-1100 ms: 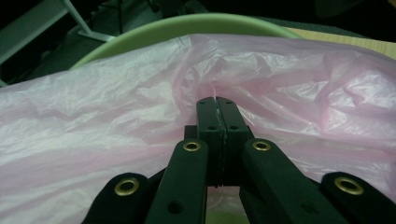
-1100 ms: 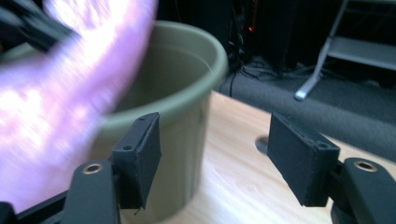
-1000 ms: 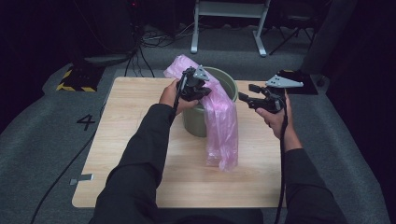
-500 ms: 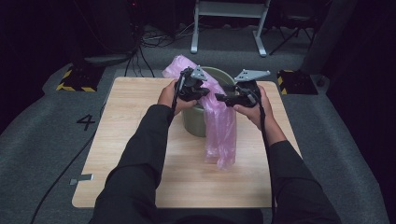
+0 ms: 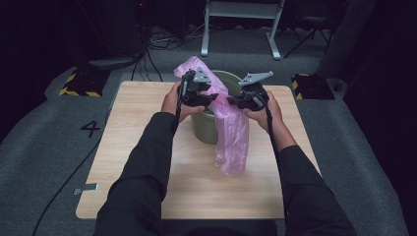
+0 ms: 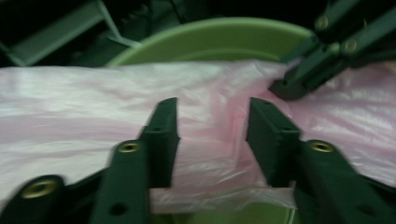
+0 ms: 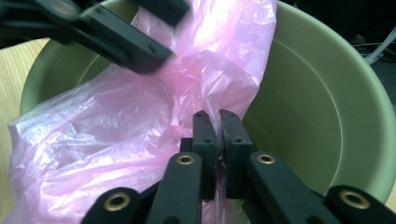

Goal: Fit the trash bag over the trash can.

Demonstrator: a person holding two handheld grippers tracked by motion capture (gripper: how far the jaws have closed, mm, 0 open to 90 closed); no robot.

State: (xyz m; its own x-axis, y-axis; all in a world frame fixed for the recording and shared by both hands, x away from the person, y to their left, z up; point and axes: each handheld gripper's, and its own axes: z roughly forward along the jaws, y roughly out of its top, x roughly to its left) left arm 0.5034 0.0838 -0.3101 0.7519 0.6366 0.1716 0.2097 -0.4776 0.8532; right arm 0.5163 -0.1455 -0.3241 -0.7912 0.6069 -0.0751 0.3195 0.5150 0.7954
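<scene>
I am holding my right gripper nearly closed, its jaws pinching a fold of the pink plastic bag over the green bucket. I am keeping my left gripper wide open, its jaws straddling the bag's film without clamping it. The bag is draping over the bucket's near rim and hanging down onto the wooden table, with the bucket standing toward the table's far middle.
</scene>
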